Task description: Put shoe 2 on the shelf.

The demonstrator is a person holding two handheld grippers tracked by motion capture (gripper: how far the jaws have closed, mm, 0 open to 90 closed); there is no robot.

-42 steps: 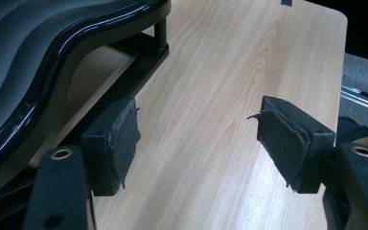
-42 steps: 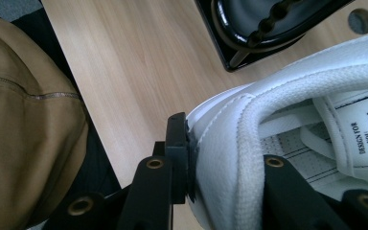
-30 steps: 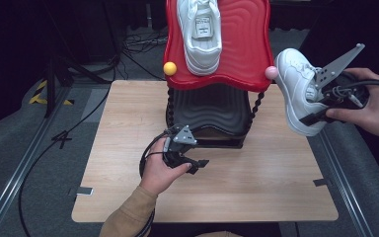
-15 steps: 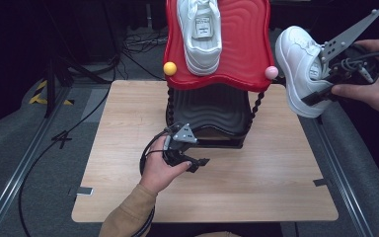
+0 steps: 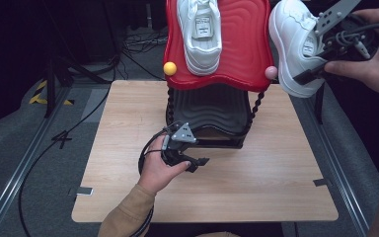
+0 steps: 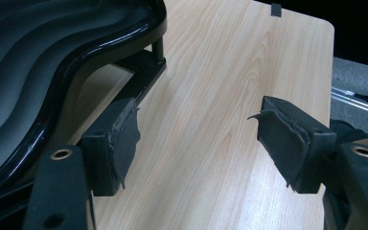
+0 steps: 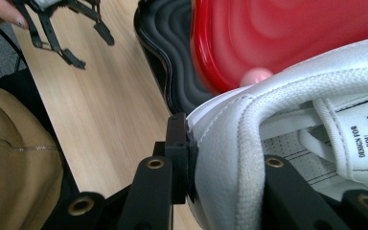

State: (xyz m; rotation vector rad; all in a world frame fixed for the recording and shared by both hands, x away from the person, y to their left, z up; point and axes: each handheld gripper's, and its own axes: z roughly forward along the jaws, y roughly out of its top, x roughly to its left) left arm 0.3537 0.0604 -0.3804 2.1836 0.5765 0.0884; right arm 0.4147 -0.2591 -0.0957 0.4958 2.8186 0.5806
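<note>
A red wavy shelf (image 5: 244, 44) tops a two-tier rack, with a black wavy shelf (image 5: 207, 111) below it. One white sneaker (image 5: 200, 32) lies on the red shelf. My right gripper (image 5: 321, 54) is shut on the heel collar of a second white sneaker (image 5: 293, 47), held in the air just right of the red shelf; in the right gripper view this sneaker (image 7: 287, 143) sits between the jaws. My left gripper (image 5: 190, 160) rests low on the wooden table (image 5: 128, 128) in front of the rack, open, with nothing between its pads (image 6: 124, 139).
A yellow knob (image 5: 170, 68) and a pink knob (image 5: 271, 72) mark the red shelf's front corners. Twisted black posts (image 5: 254, 106) carry it. The black shelf's rim (image 6: 100, 52) lies just left of my left gripper. Cables lie on the floor at the back.
My right gripper has lifted the second sneaker up and to the left, closer to the red shelf. The left gripper has stayed where it was.
</note>
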